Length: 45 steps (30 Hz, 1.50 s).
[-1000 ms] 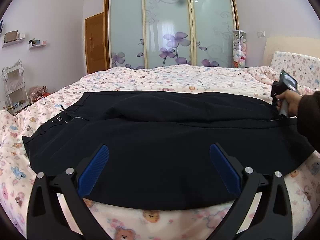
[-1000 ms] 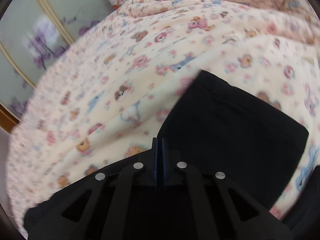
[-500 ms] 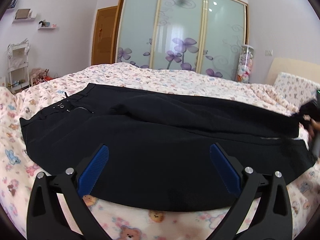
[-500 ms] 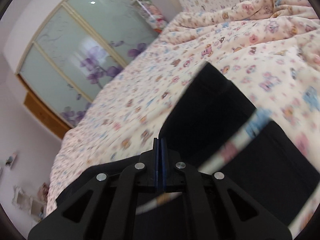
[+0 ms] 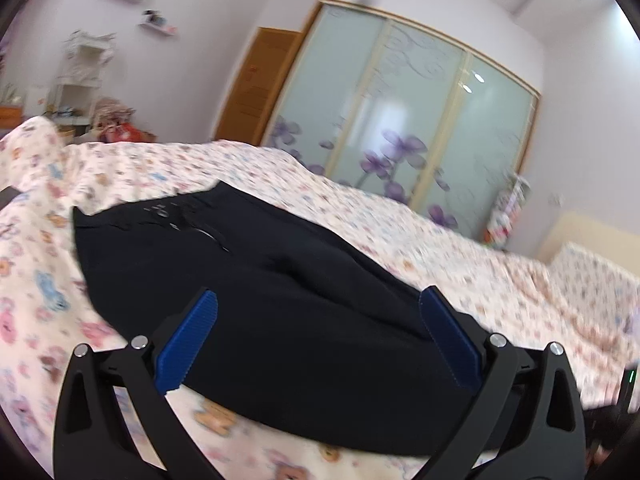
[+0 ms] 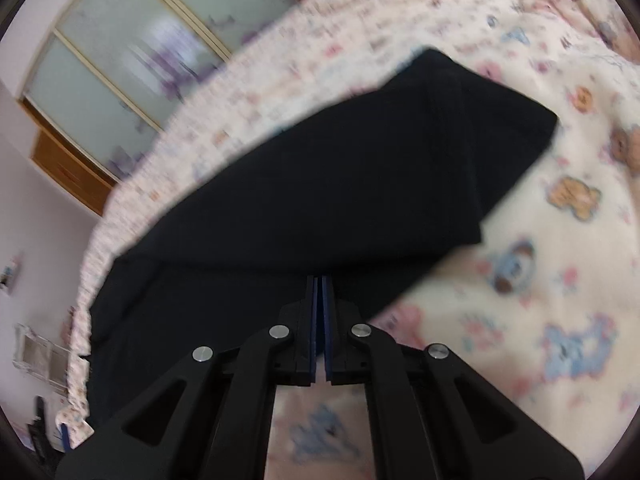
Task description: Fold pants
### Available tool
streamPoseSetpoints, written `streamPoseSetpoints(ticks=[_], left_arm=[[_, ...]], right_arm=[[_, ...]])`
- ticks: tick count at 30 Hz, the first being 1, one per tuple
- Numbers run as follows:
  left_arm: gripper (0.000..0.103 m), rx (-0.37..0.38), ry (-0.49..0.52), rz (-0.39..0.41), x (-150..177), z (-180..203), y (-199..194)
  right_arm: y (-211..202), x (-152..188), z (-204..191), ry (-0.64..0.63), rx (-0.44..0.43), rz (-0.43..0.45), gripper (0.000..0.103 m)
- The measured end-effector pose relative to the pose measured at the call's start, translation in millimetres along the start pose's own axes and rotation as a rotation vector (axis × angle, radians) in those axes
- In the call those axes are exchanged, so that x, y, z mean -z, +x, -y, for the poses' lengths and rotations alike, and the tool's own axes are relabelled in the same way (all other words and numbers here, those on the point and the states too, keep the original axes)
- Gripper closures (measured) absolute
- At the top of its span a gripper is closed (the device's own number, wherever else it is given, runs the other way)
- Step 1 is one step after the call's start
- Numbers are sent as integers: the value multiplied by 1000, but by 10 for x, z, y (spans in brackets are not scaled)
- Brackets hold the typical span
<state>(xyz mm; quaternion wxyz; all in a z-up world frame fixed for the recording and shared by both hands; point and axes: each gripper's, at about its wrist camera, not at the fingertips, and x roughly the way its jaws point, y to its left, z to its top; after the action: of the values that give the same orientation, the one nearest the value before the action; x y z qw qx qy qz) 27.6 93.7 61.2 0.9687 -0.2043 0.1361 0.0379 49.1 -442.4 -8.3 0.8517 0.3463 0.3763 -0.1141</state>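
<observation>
Black pants [image 5: 288, 300] lie spread on a bed with a bear-print quilt [image 5: 480, 280]. The waistband with its button is at the far left. My left gripper [image 5: 320, 340] is open, its blue pads on either side of the pants' near edge, holding nothing. In the right wrist view the pants [image 6: 340, 184] run from lower left to the leg ends at upper right. My right gripper [image 6: 319, 292] has its jaws pressed together at the pants' near edge; whether cloth is pinched between them cannot be told.
A wardrobe with frosted sliding doors [image 5: 400, 120] and a wooden door [image 5: 256, 88] stand beyond the bed. White shelves [image 5: 76, 76] are at the left wall. A pillow [image 5: 592, 276] lies at the right.
Both cameras have swung. The left gripper has shifted toward the waistband end. The right gripper has pulled back toward the pants' near edge, and the leg ends now lie flat on the quilt.
</observation>
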Motion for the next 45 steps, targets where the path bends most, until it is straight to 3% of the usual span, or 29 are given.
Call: streamPoseSetpoints(ticks=[4, 6, 8, 12, 16, 19, 23, 24, 27, 30, 31, 40, 45], left_arm=[[2, -67, -77, 40, -234, -270, -77], [2, -109, -126, 41, -321, -431, -68], [2, -125, -198, 19, -368, -606, -16], [2, -142, -281, -15, -355, -788, 83], [2, -148, -210, -16, -319, -706, 155], [2, -145, -176, -42, -293, -653, 221], [2, -105, -173, -95, -246, -629, 335], [2, -100, -175, -102, -238, -631, 356], [2, -82, -190, -115, -227, -652, 386], [2, -57, -208, -131, -216, -678, 397], [2, -54, -215, -135, -210, -689, 398], [2, -53, -256, -151, -208, -798, 446], [2, -61, -254, -159, -188, -807, 494]], right_arm=[[-292, 125, -126, -35, 2, 34, 96], [-389, 163, -381, -72, -99, 62, 96], [-309, 161, -739, -66, -277, 22, 96], [330, 122, -1479, 95, -589, -155, 96], [1051, 111, -2233, 164, -673, -244, 96], [1614, 121, -2648, 230, -664, -315, 96], [1979, 136, -2823, 290, -589, -347, 94], [2061, 144, -2830, 315, -578, -377, 86], [2089, 198, -2779, 335, -519, -374, 36], [1938, 141, -2771, 244, -468, -234, 38], [1921, 118, -2765, 231, -456, -208, 49], [2319, 78, -2814, 349, -386, -257, 52], [2272, 175, -2831, 373, -434, -283, 52]])
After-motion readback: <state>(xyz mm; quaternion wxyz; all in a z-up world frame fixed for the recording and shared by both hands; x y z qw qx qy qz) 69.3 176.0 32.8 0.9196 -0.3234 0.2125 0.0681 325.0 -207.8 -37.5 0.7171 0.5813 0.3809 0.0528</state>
